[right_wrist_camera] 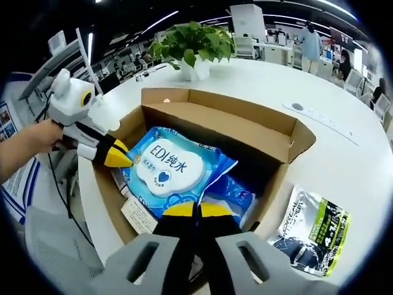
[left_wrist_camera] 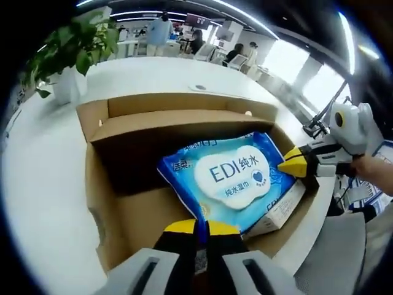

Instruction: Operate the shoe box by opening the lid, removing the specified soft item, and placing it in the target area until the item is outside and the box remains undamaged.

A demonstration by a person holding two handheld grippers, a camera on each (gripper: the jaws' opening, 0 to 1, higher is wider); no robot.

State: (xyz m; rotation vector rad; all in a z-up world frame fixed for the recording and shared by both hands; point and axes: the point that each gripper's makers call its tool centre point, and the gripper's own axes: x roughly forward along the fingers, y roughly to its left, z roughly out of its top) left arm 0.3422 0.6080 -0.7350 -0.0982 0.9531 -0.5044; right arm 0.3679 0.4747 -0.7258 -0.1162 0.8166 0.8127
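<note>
Lying inside the open shoe box [right_wrist_camera: 270,132] on the white desk [right_wrist_camera: 344,104], the blue wet-wipes pack [right_wrist_camera: 175,169] is pinched at opposite edges by both grippers: left gripper [left_wrist_camera: 201,228] and right gripper [right_wrist_camera: 198,210] each seemingly closed on it, though contact is hard to confirm.

A leafy green plant in a white pot [right_wrist_camera: 191,46] stands on the white counter [right_wrist_camera: 344,153]; a black-and-white printed foil packet [right_wrist_camera: 313,236] lies flat nearby.
</note>
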